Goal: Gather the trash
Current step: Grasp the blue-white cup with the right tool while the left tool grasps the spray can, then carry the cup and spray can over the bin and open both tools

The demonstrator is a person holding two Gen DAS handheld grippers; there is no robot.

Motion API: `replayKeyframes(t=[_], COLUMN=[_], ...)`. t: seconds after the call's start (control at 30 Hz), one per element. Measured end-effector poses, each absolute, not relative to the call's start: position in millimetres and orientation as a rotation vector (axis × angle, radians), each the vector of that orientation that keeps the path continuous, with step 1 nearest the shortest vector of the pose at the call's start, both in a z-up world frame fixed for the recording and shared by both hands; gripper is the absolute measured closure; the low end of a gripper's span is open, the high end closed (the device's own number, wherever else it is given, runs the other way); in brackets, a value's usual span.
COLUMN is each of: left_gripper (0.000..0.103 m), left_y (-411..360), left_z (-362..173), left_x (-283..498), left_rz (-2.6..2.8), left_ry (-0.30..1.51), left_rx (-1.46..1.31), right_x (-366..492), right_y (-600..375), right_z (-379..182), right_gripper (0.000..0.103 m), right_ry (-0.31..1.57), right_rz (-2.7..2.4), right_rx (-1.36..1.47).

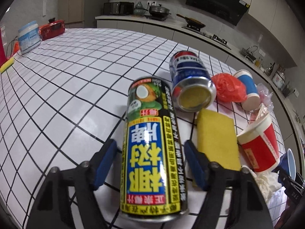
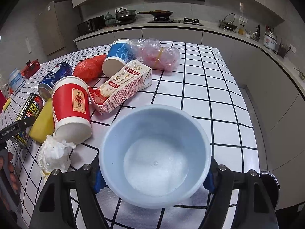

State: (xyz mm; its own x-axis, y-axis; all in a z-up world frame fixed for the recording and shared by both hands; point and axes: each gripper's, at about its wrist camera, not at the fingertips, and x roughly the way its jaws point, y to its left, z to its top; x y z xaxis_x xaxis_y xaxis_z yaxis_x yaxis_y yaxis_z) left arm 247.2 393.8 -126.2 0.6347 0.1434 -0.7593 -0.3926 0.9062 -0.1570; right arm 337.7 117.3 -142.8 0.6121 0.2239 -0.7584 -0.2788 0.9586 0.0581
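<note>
Black-yellow can [image 1: 152,152] between left fingers [image 1: 106,164]; right fingers [image 2: 98,179] grip bowl [image 2: 154,156].

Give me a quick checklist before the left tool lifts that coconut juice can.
1. Coconut juice can between the left tool pads: ok.
2. Pads pressing firmly on the can: cannot tell.
3. Yellow sponge clear of the right-hand pad: not ok, it lies right beside it.
4. Pepsi can clear of the coconut can: ok, apart.
5. Right tool gripping the pale blue bowl: ok.
6. Bowl empty: ok.
</note>
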Motion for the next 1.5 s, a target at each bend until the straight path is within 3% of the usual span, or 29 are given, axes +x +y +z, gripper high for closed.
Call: replayKeyframes(t=[0.03, 0.07, 0.63, 1.0, 1.5], left_gripper=[0.049, 0.049, 0.049, 0.05, 0.05], left_y=[393.0, 391.6, 329.2, 287.5, 229.4], left_z=[-125.4, -124.9, -107.0, -106.3, -94.6], left_x=[247.3, 246.9, 193.1, 171.2, 162.5], left_rz=[0.3, 0.294, 0.258, 0.247, 0.187], left_ry=[0.829, 0.831, 0.781, 0.793, 0.773], left_rx=[-0.321, -0.317, -0.257, -0.232, -0.203], right_x=[337.8, 337.8, 308.3, 275.1, 250.1], right_y=[117.3, 116.9, 86.3, 81.0, 30.1], right_z=[-142.9, -143.2, -126.9, -151.7, -122.1], right_gripper=[0.024, 0.024, 0.026, 0.022, 0.027], right_ry=[0.864, 0.863, 0.824, 0.889, 0.795], right_rz=[0.289, 0.291, 0.341, 0.395, 0.438], right_rx=[-0.07, -0.07, -0.047, -0.182, -0.087])
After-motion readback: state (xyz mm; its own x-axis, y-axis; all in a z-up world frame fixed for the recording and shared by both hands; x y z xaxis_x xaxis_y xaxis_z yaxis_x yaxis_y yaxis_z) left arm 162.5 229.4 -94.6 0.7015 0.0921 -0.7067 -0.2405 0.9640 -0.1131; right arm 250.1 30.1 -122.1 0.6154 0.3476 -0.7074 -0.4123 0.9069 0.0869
